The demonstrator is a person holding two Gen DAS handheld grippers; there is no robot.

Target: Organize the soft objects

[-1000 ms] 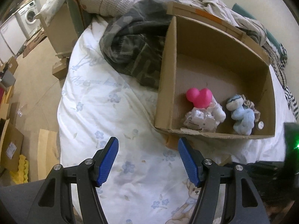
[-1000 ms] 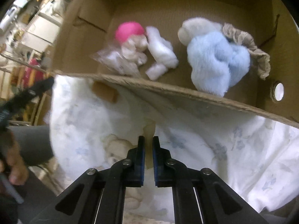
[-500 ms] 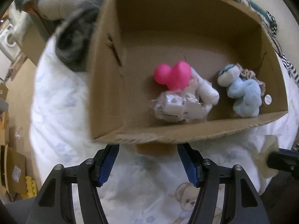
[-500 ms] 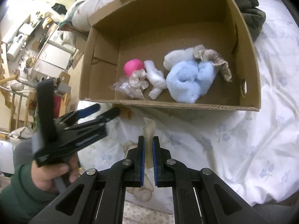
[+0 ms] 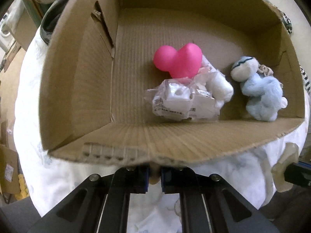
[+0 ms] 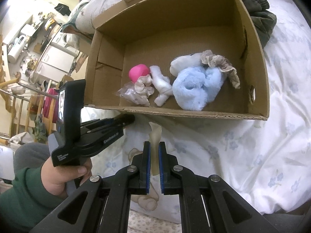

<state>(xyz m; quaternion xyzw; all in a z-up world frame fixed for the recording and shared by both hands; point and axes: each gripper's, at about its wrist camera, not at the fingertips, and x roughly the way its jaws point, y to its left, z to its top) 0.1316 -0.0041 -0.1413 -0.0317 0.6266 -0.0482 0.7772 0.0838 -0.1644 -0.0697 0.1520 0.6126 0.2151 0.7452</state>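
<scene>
An open cardboard box (image 5: pixel 77 89) lies on the bed and also shows in the right wrist view (image 6: pixel 260 62). It holds a pink heart toy (image 5: pixel 178 60), a clear plastic packet (image 5: pixel 175 101), a white roll (image 5: pixel 219 87) and a blue plush (image 5: pixel 262 95). My left gripper (image 5: pixel 155 176) is shut on a small tan piece below the box's near wall; in the right wrist view it (image 6: pixel 124 120) reaches under that wall. My right gripper (image 6: pixel 154 155) is shut on a pale beige soft strip (image 6: pixel 155 134), held above the sheet in front of the box.
The box rests on a white flowered bedsheet (image 6: pixel 281 136). A dark camouflage blanket (image 6: pixel 260 13) lies behind the box. Room clutter and shelves stand off the bed's left side (image 6: pixel 38 44).
My left gripper moved up to the box's near wall and closed from wide open onto the tan piece. My right gripper drew back from the box with the beige strip.
</scene>
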